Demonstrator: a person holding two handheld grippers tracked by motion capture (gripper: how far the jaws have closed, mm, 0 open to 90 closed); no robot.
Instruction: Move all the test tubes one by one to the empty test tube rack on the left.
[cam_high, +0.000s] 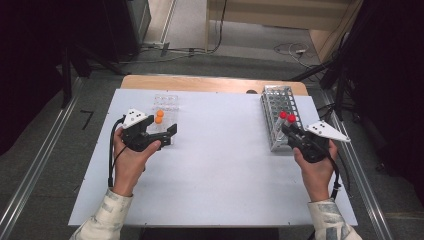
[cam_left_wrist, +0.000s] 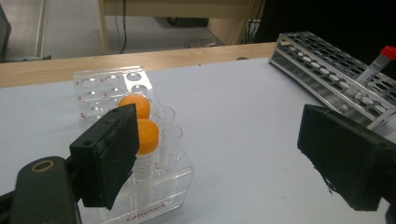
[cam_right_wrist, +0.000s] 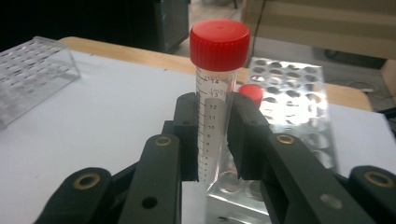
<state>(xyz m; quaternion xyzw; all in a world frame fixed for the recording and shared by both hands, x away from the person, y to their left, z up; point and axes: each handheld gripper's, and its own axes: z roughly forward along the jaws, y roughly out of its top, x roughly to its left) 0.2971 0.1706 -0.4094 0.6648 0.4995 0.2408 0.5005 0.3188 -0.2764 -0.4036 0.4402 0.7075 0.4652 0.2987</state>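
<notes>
The right gripper (cam_right_wrist: 212, 135) is clamped on the clear plastic red-capped tube (cam_right_wrist: 215, 93); it looks light, stiff and slippery, so mid-barrel below the cap seems the safest hold; the left gripper (cam_left_wrist: 224, 154) stands open, holding nothing, beside the clear acrylic rack (cam_left_wrist: 166, 186).

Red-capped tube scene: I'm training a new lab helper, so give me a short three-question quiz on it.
1. True or false: the right claw is shut on the red-capped tube.
2. Cap colour of the tubes in the clear rack? A red, B orange, C blue.
3. Is the left claw open or shut?

Key: 1 true; 2 B; 3 open.
</notes>
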